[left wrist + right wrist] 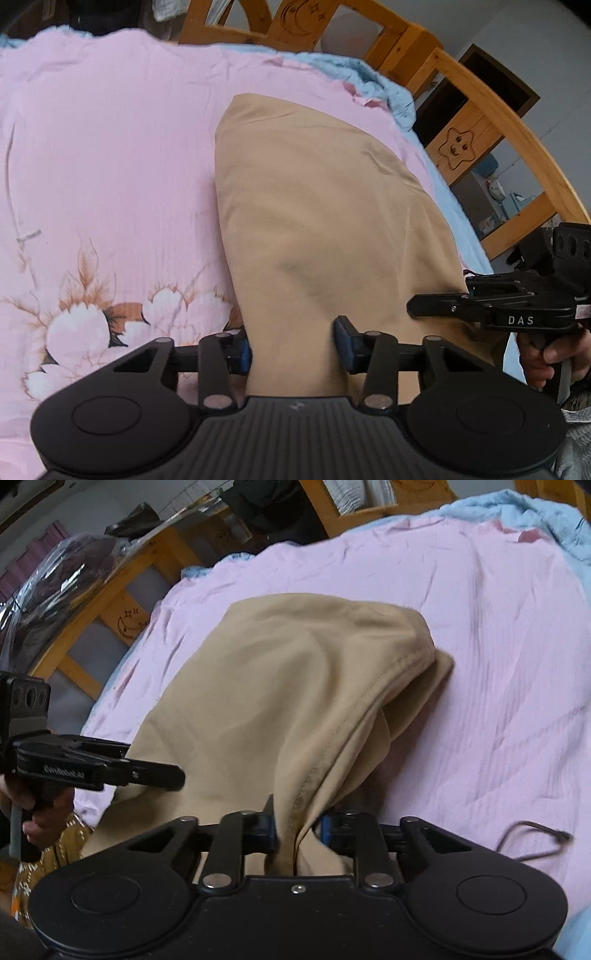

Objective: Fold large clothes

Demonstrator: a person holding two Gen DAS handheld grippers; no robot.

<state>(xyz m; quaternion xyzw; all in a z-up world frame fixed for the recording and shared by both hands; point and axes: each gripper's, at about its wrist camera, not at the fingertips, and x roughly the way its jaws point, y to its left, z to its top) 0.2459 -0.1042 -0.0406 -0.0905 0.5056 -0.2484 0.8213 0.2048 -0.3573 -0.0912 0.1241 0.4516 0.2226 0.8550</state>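
Tan cotton garment (314,206), folded lengthwise into a long band, lies on the pink floral bedsheet (103,155), running away from both cameras toward the wooden bed rail (491,110). Near end is lifted off the sheet.

Left gripper (293,345): jaws partly closed, blue pads (343,343) pressed against either side of the tan fabric's near edge. Gripping the garment.

Right gripper (299,823): jaws nearly closed, a bunched, stitched hem of the same fabric pinched between them. Gripping it too. From there the cloth drapes in a hood-like fold (406,672) down onto the sheet.

The two grippers sit side by side, near each other. Light blue blanket (391,92) shows at the far edge of the sheet. Thin dark cord (532,834) lies on the sheet right of the right gripper.
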